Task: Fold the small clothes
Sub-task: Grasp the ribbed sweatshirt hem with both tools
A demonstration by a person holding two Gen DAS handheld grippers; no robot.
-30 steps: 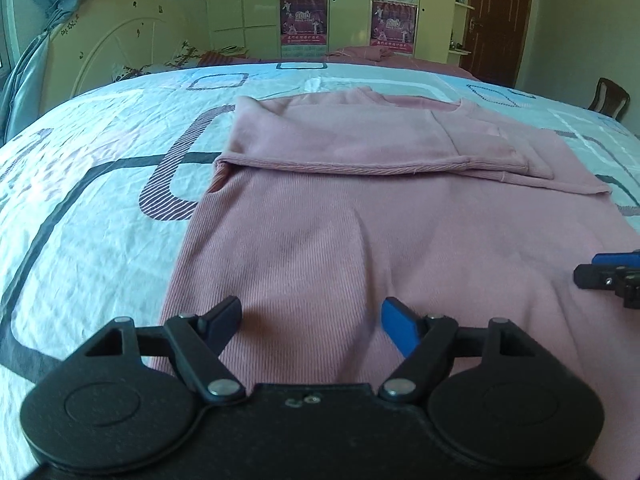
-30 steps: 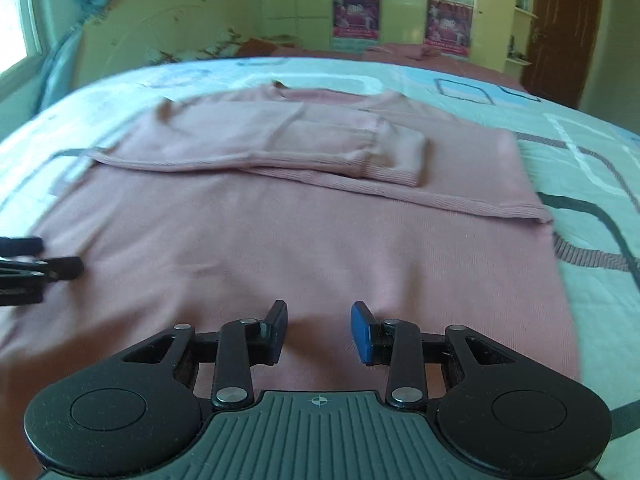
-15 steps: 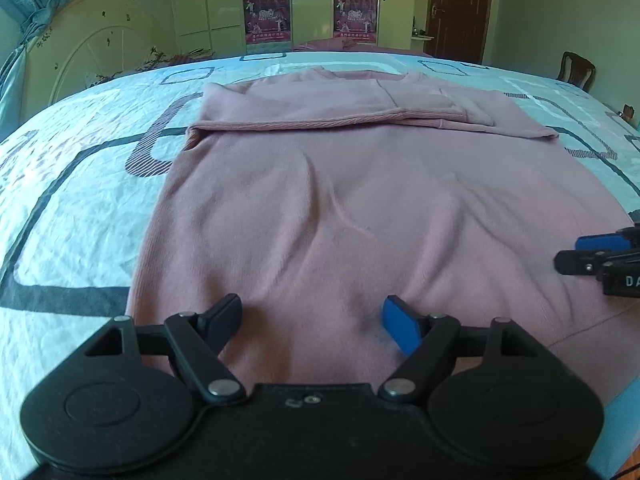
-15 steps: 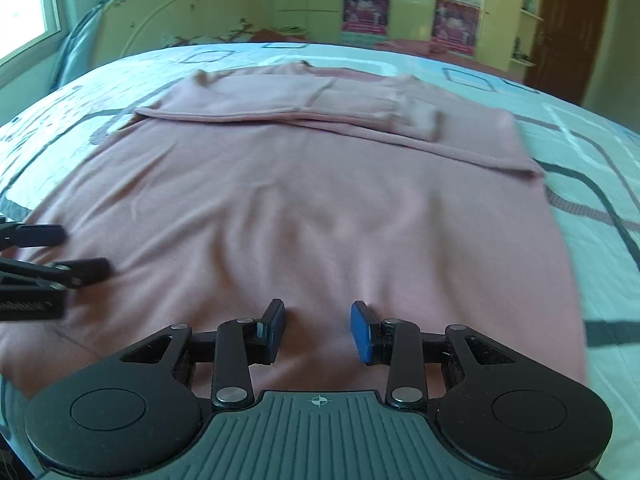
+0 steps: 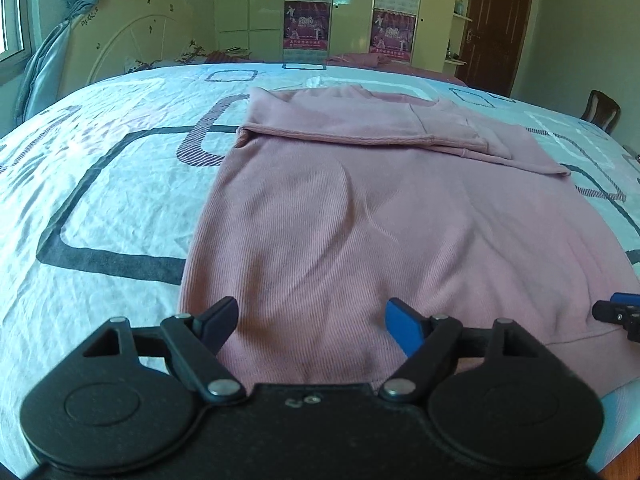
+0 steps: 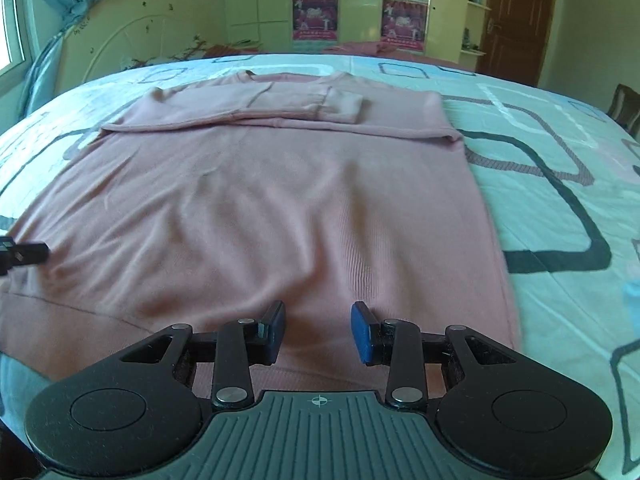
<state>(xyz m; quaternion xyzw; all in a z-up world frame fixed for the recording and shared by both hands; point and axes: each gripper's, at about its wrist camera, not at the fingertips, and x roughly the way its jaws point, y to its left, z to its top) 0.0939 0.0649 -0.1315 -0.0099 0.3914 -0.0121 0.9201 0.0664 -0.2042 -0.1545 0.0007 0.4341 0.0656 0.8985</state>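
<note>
Sleeves already folded across pink top (image 5: 360, 220). Left gripper (image 5: 312, 318) and right gripper (image 6: 318, 330) both agape, empty, over near hem; next: pinch hem, fold away toward collar.

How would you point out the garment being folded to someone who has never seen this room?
Start at the bed with its pale blue sheet of dark rounded rectangles. Spread flat on it lies a dusty pink ribbed top, sleeves folded across its far end. It is the only clothing there, between both open grippers.

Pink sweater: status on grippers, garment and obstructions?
Left gripper and right gripper open, empty, at the near hem. Pink sweater flat on bed, sleeves folded across. Nothing in the way.
</note>
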